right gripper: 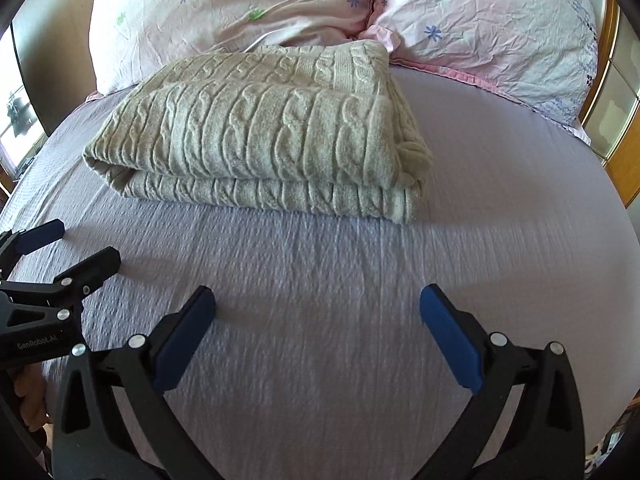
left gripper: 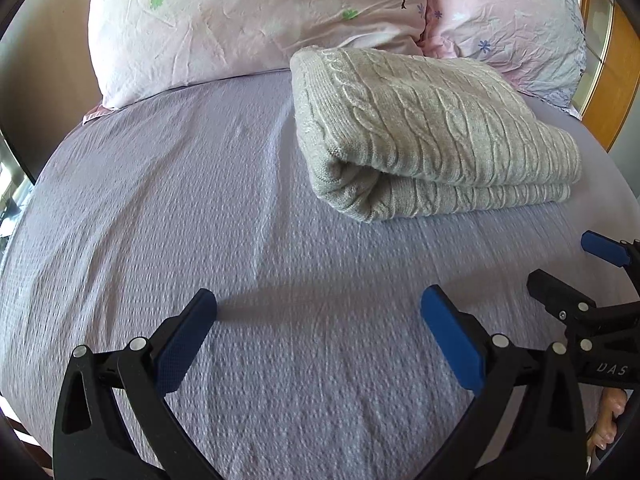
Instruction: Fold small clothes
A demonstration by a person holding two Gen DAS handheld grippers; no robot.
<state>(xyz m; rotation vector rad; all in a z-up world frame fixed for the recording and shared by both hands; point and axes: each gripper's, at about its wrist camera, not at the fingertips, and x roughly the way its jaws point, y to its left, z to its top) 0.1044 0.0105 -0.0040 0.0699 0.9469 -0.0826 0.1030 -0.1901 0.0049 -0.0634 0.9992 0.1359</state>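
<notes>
A grey cable-knit sweater [left gripper: 432, 128] lies folded in a thick rectangle on the lilac bed sheet [left gripper: 200, 208], near the pillows. It also shows in the right wrist view [right gripper: 264, 136], straight ahead. My left gripper [left gripper: 318, 306] is open and empty, above the sheet, short of the sweater and to its left. My right gripper [right gripper: 318, 304] is open and empty, above the sheet in front of the sweater. Each gripper shows at the edge of the other's view: the right one [left gripper: 568, 264] and the left one [right gripper: 84, 244], both with jaws apart.
Two pink flowered pillows [left gripper: 248, 20] [right gripper: 492, 32] lie behind the sweater at the head of the bed. A wooden frame [left gripper: 616, 92] stands at the right. The sheet [right gripper: 500, 208] stretches around the sweater.
</notes>
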